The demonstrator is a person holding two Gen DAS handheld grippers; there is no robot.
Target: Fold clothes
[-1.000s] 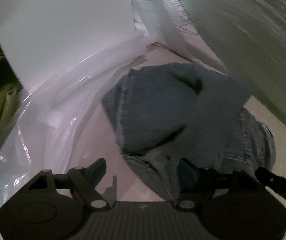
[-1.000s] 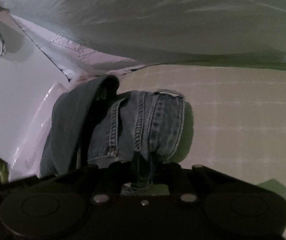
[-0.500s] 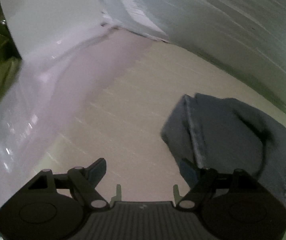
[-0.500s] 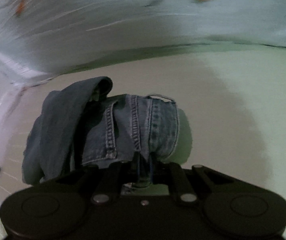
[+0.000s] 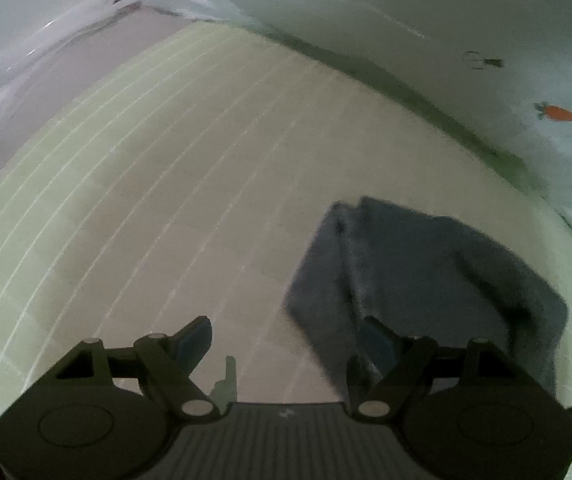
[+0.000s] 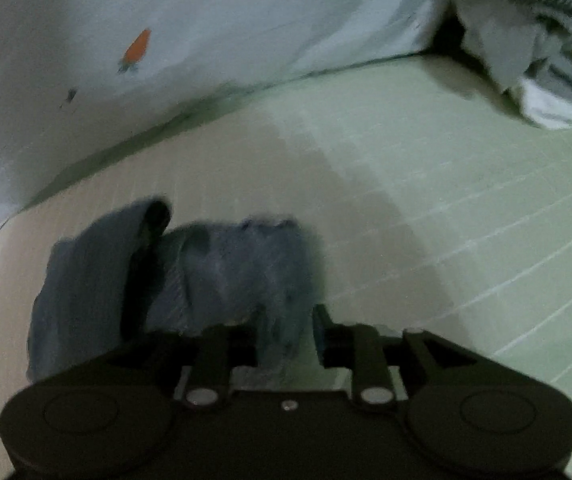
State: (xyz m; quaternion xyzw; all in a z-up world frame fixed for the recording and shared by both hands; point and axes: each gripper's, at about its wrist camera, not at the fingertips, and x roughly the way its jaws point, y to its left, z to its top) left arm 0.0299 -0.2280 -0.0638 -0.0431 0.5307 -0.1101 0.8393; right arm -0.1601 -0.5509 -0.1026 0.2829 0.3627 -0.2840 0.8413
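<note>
Jeans (image 6: 189, 280): one pair, folded into a bundle, lying on the mat (image 6: 466, 184). In my right view the bundle sits directly ahead of my right gripper (image 6: 286, 332), and a flap of denim lies between its fingers. Those fingers stand a little apart around the flap; motion blur hides whether they pinch it, so I cannot tell.

In my left view the jeans (image 5: 438, 272) lie to the right, partly behind my right-hand finger (image 5: 378, 344). My left gripper (image 5: 286, 340) is spread wide with nothing between the fingers, only bare mat (image 5: 165, 200) below.

Count: one mat, pale with a white grid. One white sheet (image 6: 205, 40) with a carrot print (image 6: 137, 46) rises along the mat's far edge. One crumpled heap of pale cloth (image 6: 526, 48) lies at the far right corner, well apart from the jeans.
</note>
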